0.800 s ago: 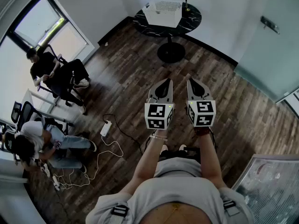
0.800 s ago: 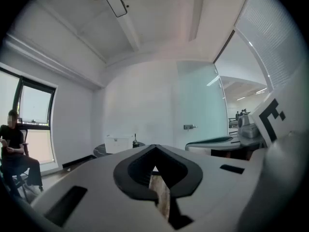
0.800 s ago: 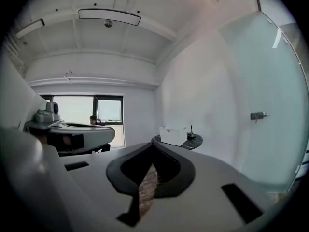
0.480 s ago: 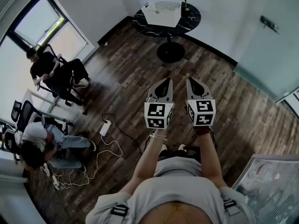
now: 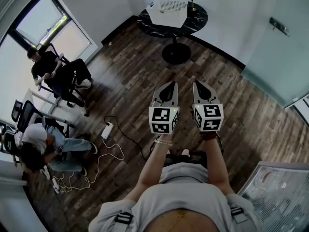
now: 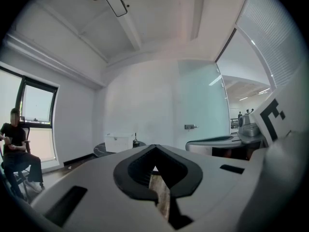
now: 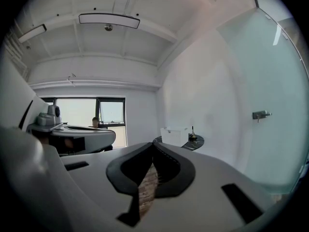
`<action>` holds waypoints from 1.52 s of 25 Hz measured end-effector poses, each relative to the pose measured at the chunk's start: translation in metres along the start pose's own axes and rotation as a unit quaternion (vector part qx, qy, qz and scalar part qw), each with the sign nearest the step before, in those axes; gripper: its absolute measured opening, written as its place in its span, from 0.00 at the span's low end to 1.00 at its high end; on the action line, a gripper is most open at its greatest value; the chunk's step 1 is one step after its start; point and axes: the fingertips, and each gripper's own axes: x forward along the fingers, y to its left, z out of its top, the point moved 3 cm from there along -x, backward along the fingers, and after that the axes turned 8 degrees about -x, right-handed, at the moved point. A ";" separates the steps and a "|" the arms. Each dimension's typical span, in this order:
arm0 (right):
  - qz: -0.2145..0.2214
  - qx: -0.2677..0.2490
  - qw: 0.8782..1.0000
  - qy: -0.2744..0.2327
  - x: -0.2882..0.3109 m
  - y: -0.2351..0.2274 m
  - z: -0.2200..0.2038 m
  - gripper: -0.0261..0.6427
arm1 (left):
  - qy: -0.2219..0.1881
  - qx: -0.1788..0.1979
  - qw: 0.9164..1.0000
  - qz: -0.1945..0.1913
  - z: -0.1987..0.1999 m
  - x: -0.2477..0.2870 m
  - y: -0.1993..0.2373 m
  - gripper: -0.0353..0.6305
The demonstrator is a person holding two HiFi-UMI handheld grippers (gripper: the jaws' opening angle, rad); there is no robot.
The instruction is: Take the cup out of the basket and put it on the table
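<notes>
Both grippers are held level side by side over the dark wooden plank floor point(image 5: 125, 71). The left gripper point(image 5: 170, 85) has its jaws closed tip to tip, with nothing between them. The right gripper point(image 5: 198, 85) is closed the same way and also empty. Each one carries a white cube with black square markers point(image 5: 164, 120), which are patterns and not letters.

Well ahead of them stands a round table point(image 5: 197, 20) with a black, marble-like top on one central foot. On it sits the white basket point(image 5: 168, 12), which has a perforated top. I cannot see the cup, because the basket walls hide the inside. A small dark upright object point(image 5: 191, 5) stands just beside the basket. A white power strip point(image 5: 106, 129) with its cable lies on the floor at the left.
</notes>
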 end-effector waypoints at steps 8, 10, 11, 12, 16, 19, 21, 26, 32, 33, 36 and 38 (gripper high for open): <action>0.008 -0.004 1.000 -0.001 -0.003 -0.002 0.001 0.05 | 0.007 -0.007 1.000 0.007 -0.005 0.000 -0.004 0.06; 0.009 -0.004 1.000 0.000 -0.002 -0.001 0.001 0.05 | 0.007 -0.009 1.000 0.007 -0.005 0.001 -0.003 0.06; 0.009 -0.005 1.000 0.000 -0.002 -0.001 0.001 0.05 | 0.007 -0.009 1.000 0.007 -0.005 0.001 -0.002 0.06; 0.009 -0.005 1.000 0.000 -0.002 0.000 0.001 0.05 | 0.006 -0.009 1.000 0.006 -0.005 0.001 -0.002 0.06; 0.005 -0.004 1.000 0.000 -0.003 0.000 0.000 0.05 | 0.005 -0.011 1.000 0.003 -0.006 0.002 -0.001 0.06; 0.002 -0.004 1.000 0.001 0.002 0.001 0.000 0.05 | 0.007 -0.012 1.000 -0.003 -0.006 0.006 0.003 0.06; 0.001 -0.006 1.000 0.003 0.007 0.002 0.000 0.05 | 0.007 -0.014 1.000 -0.008 -0.006 0.011 0.006 0.06; -0.004 -0.005 1.000 0.006 0.023 -0.003 0.003 0.05 | 0.009 -0.013 1.000 -0.020 -0.003 0.028 0.012 0.06; -0.013 -0.008 1.000 0.010 0.054 0.003 0.007 0.05 | 0.009 -0.018 0.999 -0.036 0.002 0.047 0.037 0.06; -0.013 -0.009 1.000 0.011 0.060 0.004 0.009 0.05 | 0.010 -0.018 0.999 -0.038 0.002 0.051 0.042 0.06; -0.016 -0.011 1.000 0.012 0.077 0.008 0.011 0.05 | 0.014 -0.017 0.999 -0.042 0.004 0.060 0.057 0.06; -0.020 -0.012 1.000 0.011 0.087 0.011 0.014 0.05 | 0.017 -0.017 0.999 -0.046 0.004 0.065 0.066 0.06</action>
